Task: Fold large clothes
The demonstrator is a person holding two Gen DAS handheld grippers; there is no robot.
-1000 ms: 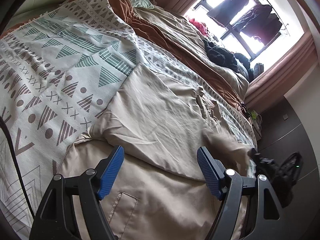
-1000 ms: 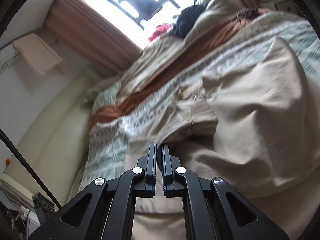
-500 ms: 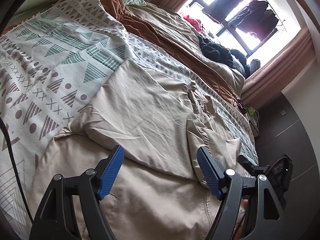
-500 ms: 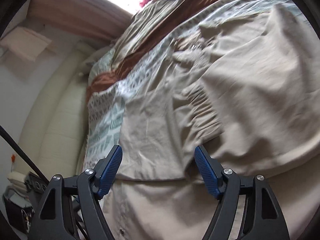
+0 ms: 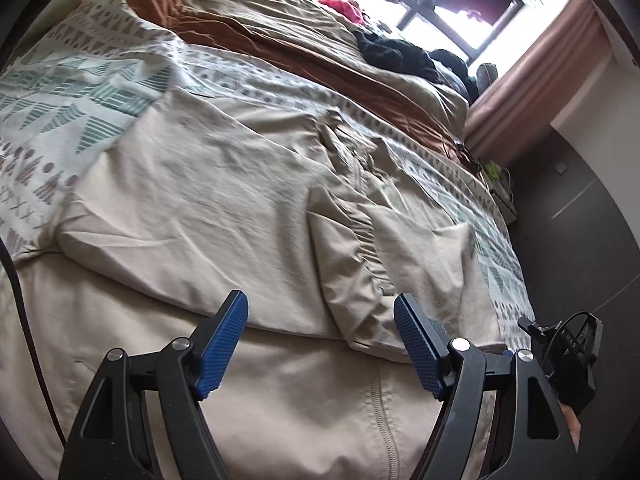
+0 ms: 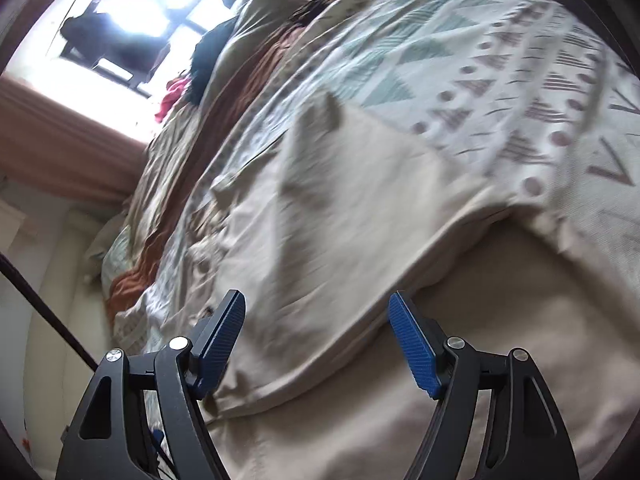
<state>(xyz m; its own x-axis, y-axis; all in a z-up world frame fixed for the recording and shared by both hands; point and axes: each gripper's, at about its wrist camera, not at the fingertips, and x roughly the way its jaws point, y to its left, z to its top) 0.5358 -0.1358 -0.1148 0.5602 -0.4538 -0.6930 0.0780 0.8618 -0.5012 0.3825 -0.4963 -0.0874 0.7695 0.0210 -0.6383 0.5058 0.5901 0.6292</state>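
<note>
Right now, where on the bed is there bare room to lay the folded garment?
Free: the patterned blanket left of the beige garment, bordered by the brown sheet. A narrower strip lies between garment and bed edge. Crowded: dark clothes piled near the window.

Both cameras ride low behind their own spread blue pads, close over the near edge of the bed. The left one looks along the beige garment toward the window at upper right, and the right one, blurred, tilts over the same garment with that window at upper left. They share the garment, the patterned bedspread and the window.
</note>
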